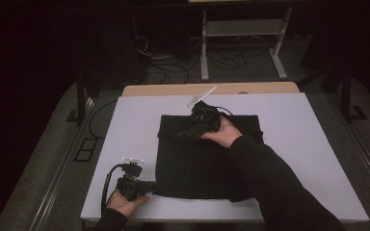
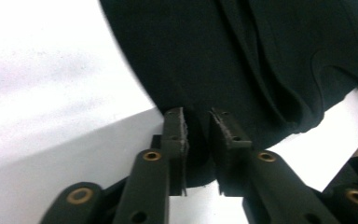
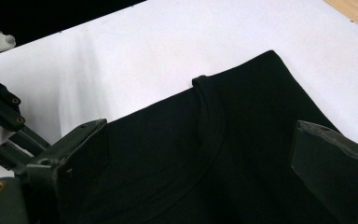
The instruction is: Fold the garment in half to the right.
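A black garment [image 1: 192, 163] lies folded flat on a white board [image 1: 135, 120]. My left gripper [image 1: 151, 186] sits at the garment's near-left corner. In the left gripper view its jaws [image 2: 198, 116] are pinched on the cloth's edge [image 2: 242, 56]. My right gripper [image 1: 188, 131] hovers over the far part of the garment, held by a hand in a black sleeve. In the right gripper view its jaws [image 3: 200, 140] stand wide open above the cloth [image 3: 261, 107], near the rounded collar seam [image 3: 212, 126], with nothing between them.
The white board covers a wooden table whose far edge [image 1: 173, 89] shows beyond it. A small clear strip [image 1: 201, 95] lies near the board's far edge. Behind the table are cables and a white stand [image 1: 243, 29] on a dark floor.
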`<state>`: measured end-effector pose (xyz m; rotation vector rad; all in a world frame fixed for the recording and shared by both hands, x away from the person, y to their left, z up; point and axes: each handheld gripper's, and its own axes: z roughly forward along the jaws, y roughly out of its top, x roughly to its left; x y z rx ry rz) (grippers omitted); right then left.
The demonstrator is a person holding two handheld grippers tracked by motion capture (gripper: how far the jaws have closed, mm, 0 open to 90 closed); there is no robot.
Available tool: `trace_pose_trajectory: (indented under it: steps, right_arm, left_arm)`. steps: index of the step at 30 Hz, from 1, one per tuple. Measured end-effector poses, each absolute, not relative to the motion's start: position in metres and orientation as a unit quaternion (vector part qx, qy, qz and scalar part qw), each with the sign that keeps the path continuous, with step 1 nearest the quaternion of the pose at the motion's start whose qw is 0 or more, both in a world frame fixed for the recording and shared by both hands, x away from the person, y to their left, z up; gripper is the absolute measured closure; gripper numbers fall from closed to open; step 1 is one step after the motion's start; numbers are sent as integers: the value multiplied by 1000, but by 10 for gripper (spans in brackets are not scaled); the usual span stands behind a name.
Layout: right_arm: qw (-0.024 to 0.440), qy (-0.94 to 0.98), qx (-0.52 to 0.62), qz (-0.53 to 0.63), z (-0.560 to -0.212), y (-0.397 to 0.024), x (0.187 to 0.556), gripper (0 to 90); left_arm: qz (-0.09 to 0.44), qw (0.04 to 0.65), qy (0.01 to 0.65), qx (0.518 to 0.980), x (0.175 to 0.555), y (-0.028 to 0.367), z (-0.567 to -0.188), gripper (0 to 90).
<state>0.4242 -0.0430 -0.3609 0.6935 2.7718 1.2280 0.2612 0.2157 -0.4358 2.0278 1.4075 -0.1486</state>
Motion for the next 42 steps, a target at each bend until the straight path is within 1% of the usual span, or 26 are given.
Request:
trace_pose_trajectory:
  steps: [2, 5, 11, 17, 24, 26, 31, 42]
  right_arm:
    - [18, 892, 220, 394, -361, -42, 426, 47]
    - [24, 893, 218, 393, -362, -41, 429, 60]
    - [44, 896, 220, 382, -368, -34, 437, 90]
    - [84, 906, 212, 358, -372, -22, 443, 128]
    - [116, 913, 206, 333, -375, -10, 451, 136]
    - [117, 913, 205, 333, -376, -7, 453, 137]
    - [136, 924, 193, 301, -383, 6, 460, 149]
    - [149, 932, 179, 278, -389, 30, 472, 181]
  left_arm:
    - [-63, 325, 534, 778, 262, 214, -437, 840]
    - [-65, 323, 528, 782, 261, 212, -436, 857]
    - [-75, 331, 523, 782, 261, 211, -435, 862]
    - [-80, 341, 521, 779, 261, 213, -433, 862]
    - [-82, 350, 517, 777, 260, 213, -431, 862]
    - [-84, 350, 516, 777, 260, 214, -431, 862]
    - [-85, 352, 513, 778, 261, 215, -431, 861]
    - [-87, 357, 509, 778, 261, 215, -429, 862]
